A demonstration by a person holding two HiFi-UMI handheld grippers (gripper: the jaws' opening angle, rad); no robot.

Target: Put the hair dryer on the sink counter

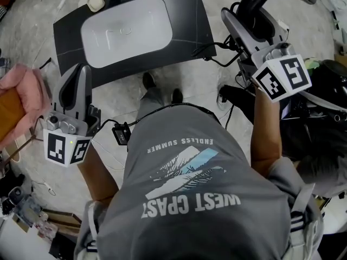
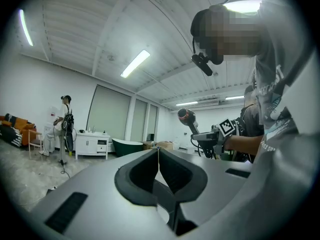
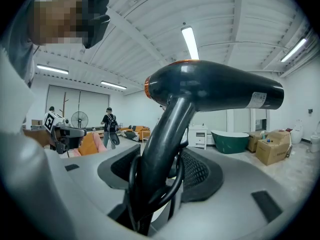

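Note:
The black hair dryer (image 3: 215, 89) stands upright in my right gripper (image 3: 160, 160), whose jaws are shut on its handle with the cord looped beside it. In the head view that right gripper (image 1: 255, 16) is at the upper right, to the right of the sink counter (image 1: 190, 20), with the hair dryer (image 1: 256, 1) rising from it. The counter is black with a white basin (image 1: 127, 28). My left gripper (image 1: 76, 73) hangs at the left, near the counter's front left corner. Its jaws are shut with nothing in them, as the left gripper (image 2: 158, 151) view shows; the hair dryer (image 2: 187, 118) appears far off there.
A pink-covered chair (image 1: 21, 99) stands at the far left and a black bag (image 1: 325, 107) at the right. Cables trail over the floor by the counter's right edge. A small white object (image 1: 96, 3) sits at the counter's back. A green bathtub (image 3: 230, 140), boxes (image 3: 272, 149) and people stand farther off.

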